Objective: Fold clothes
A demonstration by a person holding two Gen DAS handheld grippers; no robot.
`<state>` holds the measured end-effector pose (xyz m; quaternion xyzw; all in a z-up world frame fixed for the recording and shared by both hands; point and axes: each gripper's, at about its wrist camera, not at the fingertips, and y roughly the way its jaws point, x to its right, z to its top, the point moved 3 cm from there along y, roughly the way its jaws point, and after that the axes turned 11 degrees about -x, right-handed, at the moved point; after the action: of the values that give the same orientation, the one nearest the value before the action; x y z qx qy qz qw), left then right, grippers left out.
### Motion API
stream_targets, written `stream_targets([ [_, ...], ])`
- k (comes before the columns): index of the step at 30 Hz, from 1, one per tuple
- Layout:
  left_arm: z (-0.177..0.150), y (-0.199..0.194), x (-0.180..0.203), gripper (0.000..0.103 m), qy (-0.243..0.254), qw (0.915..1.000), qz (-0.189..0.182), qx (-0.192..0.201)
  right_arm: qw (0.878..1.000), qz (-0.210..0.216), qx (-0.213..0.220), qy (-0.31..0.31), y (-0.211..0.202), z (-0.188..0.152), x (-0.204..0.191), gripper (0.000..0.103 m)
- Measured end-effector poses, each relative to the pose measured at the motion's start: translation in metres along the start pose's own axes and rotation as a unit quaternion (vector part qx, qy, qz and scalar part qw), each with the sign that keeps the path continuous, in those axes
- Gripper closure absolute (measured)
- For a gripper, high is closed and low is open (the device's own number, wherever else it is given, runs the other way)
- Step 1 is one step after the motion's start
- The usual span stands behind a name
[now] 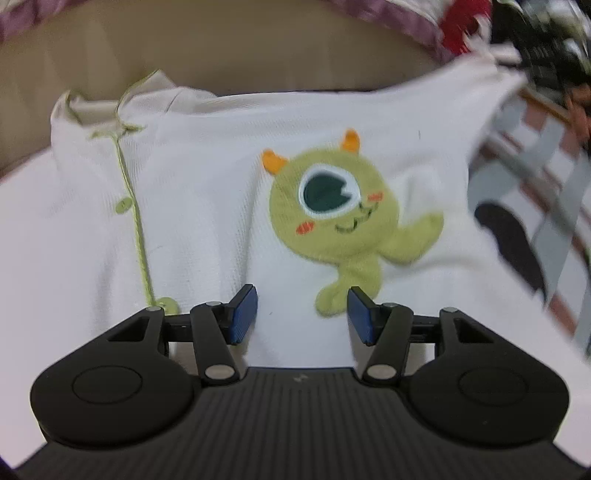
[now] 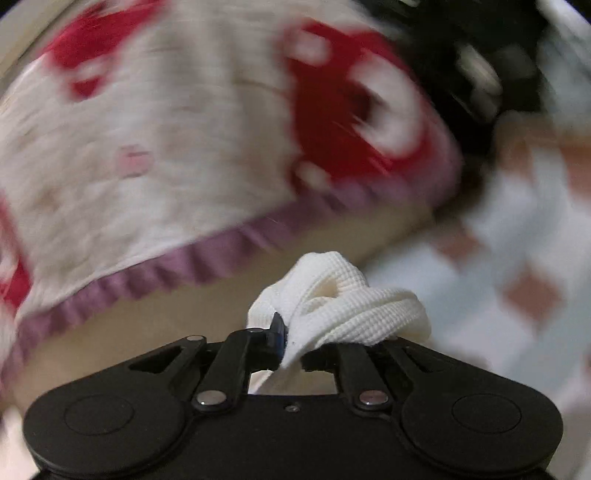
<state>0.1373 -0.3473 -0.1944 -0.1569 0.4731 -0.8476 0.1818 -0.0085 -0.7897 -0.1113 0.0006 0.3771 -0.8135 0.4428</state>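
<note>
A white knit garment (image 1: 207, 192) with green trim, green buttons and a green one-eyed monster patch (image 1: 336, 206) lies spread in the left wrist view. My left gripper (image 1: 303, 314) is open just above its front, the blue pads (image 1: 243, 314) apart and empty. Its far right corner is lifted toward the upper right. In the right wrist view my right gripper (image 2: 291, 343) is shut on a bunched fold of the same white knit cloth (image 2: 340, 302), held above the surface. The right view is motion-blurred.
A cream and red cloth with a purple ruffled edge (image 2: 177, 122) lies beyond the right gripper and at the top of the left view (image 1: 399, 22). A checked white, grey and pink cover (image 1: 535, 177) lies to the right. A tan surface (image 1: 221, 55) lies behind the garment.
</note>
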Motion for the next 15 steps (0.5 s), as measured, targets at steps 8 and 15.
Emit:
stream_targets([
  [8,0.004,-0.005,0.002,0.049,0.025,0.9995,0.017,-0.006,0.983,-0.146,-0.082,0.080,0.034,-0.017,0.078,0.085],
  [15,0.004,-0.005,0.002,0.048,0.028,0.9994,0.020,-0.006,0.963,-0.121,-0.099,0.222,0.033,-0.026,0.118,0.084],
])
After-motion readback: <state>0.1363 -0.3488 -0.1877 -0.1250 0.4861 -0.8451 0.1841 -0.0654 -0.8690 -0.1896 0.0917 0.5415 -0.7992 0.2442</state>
